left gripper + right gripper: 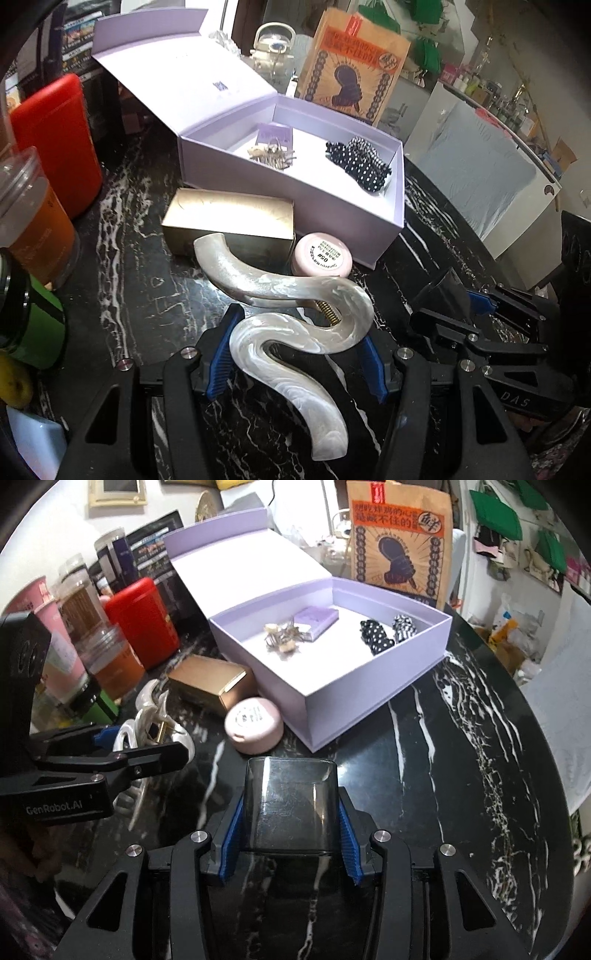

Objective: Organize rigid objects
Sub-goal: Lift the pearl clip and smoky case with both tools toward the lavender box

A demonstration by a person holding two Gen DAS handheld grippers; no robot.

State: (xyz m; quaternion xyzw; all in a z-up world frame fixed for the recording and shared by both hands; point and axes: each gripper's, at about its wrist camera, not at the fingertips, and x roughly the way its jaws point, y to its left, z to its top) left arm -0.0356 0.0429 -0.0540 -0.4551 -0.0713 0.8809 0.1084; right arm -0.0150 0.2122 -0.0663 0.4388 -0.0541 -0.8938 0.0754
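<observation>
pearly wavy hair claw (295,321) sits clamped in my left tool (295,354), smoky clear case (291,805) in my right tool (291,834), both bound for the lilac box (384,236) at upper centre.

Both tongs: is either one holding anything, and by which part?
Left tongs clamp the pearly wavy hair claw across its middle curve. Right tongs grip the smoky clear square container by its two opposite side walls.

Two wrist cameras look steeply down from close above a marble table (461,738), both facing the far lilac box (295,206).
</observation>
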